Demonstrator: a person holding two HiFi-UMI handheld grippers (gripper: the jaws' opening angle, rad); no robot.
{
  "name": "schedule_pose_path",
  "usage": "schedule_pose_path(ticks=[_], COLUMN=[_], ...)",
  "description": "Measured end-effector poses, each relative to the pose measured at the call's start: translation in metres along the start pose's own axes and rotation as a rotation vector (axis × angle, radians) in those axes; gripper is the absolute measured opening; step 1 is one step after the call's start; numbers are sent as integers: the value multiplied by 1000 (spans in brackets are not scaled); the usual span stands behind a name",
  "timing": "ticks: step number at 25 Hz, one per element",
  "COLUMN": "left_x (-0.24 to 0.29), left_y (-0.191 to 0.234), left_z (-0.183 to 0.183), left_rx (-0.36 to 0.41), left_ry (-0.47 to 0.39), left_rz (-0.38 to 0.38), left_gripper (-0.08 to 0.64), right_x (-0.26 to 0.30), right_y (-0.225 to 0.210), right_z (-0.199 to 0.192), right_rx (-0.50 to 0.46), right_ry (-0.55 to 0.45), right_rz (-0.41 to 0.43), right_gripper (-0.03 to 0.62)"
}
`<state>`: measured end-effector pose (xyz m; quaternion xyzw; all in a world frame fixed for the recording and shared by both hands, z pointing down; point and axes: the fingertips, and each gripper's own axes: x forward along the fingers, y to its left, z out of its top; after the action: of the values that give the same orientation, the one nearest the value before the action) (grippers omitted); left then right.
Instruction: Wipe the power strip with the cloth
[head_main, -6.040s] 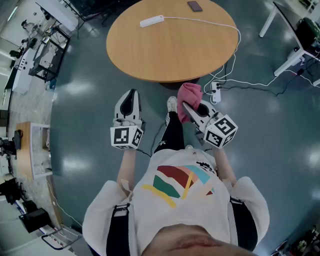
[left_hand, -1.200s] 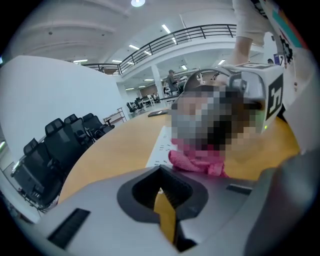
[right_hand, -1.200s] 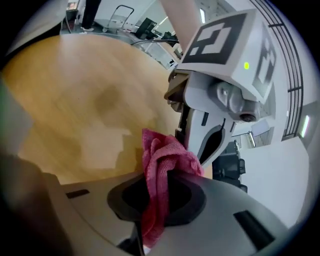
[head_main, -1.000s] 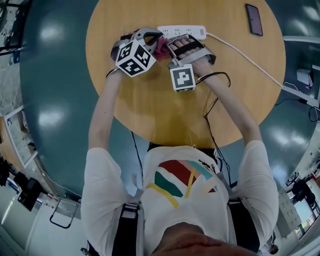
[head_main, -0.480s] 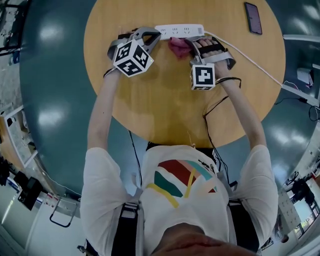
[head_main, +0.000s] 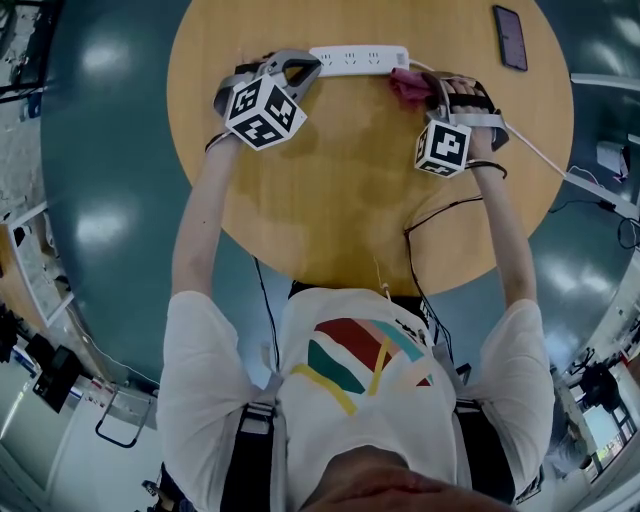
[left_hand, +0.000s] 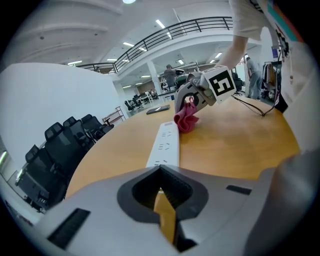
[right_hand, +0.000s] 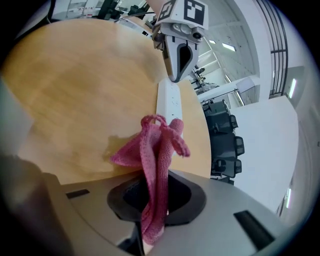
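A white power strip (head_main: 360, 58) lies along the far side of a round wooden table (head_main: 330, 200). My left gripper (head_main: 303, 68) is shut with nothing in it, its tip at the strip's left end (left_hand: 165, 145). The left gripper view shows its own jaws (left_hand: 161, 172) meeting just before the strip. My right gripper (head_main: 428, 88) is shut on a pink knitted cloth (head_main: 406, 82), which sits at the strip's right end. In the right gripper view the cloth (right_hand: 156, 150) hangs bunched from the jaws (right_hand: 152, 200) over the strip (right_hand: 169, 102), and the left gripper (right_hand: 179, 55) faces it.
A dark phone (head_main: 508, 38) lies at the table's far right. The strip's white cable (head_main: 545, 152) runs off the right edge to the floor. Black office chairs (left_hand: 65, 140) stand beyond the table's far side.
My right gripper has slid the cloth rightward along the strip, from near the left gripper to the strip's right end. The left gripper has stayed at the left end.
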<state>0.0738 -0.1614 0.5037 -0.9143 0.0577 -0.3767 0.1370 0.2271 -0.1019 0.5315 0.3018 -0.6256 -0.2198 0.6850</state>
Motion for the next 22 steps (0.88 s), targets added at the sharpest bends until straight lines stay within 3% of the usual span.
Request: schedule_pose_path(ticks=[3,6,9,11,16,22], left_x=[1,1,-9,-15,10,7], left_y=[-1,1,8,2,3,9], left_z=[0,0,-2,-4,0,-1], left_rx=[-9,-18,-7,-28,-100,-139], left_ry=[12,46,79,92,123,91], left_rz=[17,59,113,143,225,255], left_gripper=[35,35,35,35,35,35], right_x=[-10,-16,-16,-17,27,38], right_y=[-13,-49,-89,-105,-117,-98], right_z=[-1,21,81,119,143,178], right_rx=[107,250,201,144,48,55], right_ry=[-47,-197,-388,-458,-458,-423], right_rz=[-7,44,216,355,619,941], right_gripper=[40,40,39,39,40,40])
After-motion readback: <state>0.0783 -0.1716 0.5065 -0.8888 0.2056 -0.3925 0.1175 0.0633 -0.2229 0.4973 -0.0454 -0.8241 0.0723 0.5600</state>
